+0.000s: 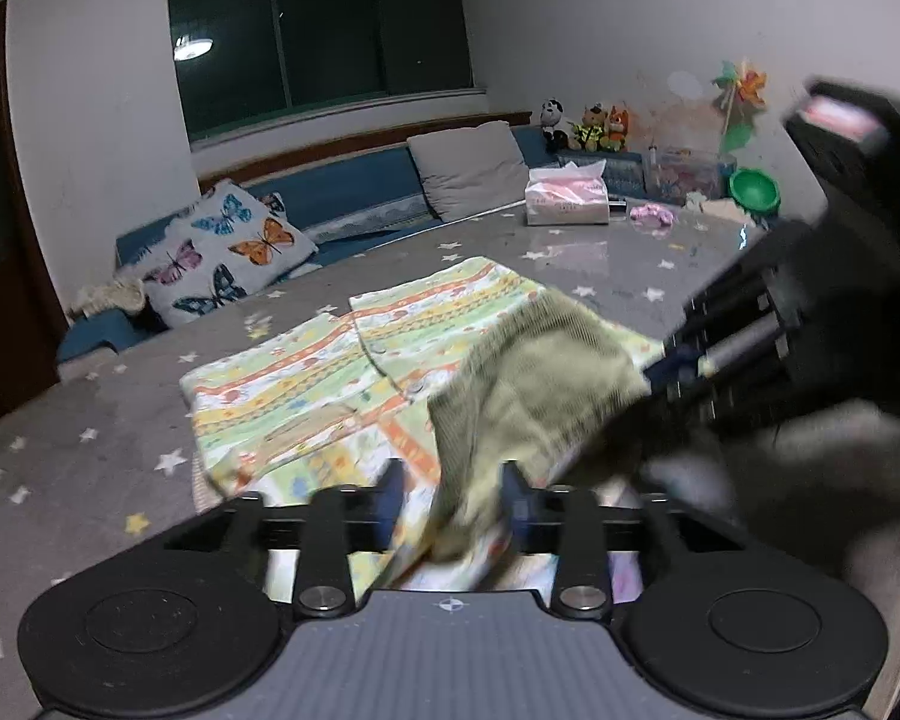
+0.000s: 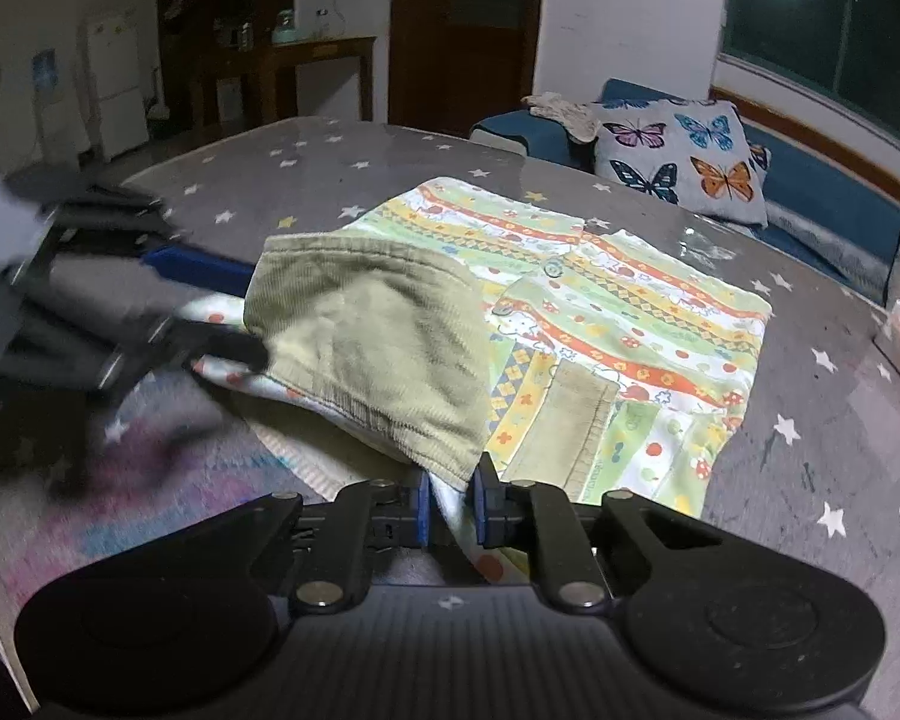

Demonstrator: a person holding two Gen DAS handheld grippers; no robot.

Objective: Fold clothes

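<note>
A child's striped, patterned garment (image 1: 306, 372) (image 2: 630, 312) lies flat on the grey star-print table. Its near part is turned over as a flap (image 1: 534, 384) (image 2: 378, 348) that shows the olive corduroy inside. My right gripper (image 2: 453, 507) is shut on the flap's lower corner, with cloth pinched between its blue pads; in the left wrist view the right gripper (image 1: 660, 366) reaches in from the right. My left gripper (image 1: 450, 498) has its jaws apart. The flap's other end hangs loosely between them, against the right finger only. Seen from the right wrist, the left gripper (image 2: 234, 312) straddles that edge.
A tissue box (image 1: 564, 201), a green bowl (image 1: 753, 189) and small toys stand at the table's far right. A butterfly pillow (image 1: 228, 252) (image 2: 684, 156) lies on the blue sofa behind the table. Bare star-print tabletop (image 1: 90, 450) spreads to the left of the garment.
</note>
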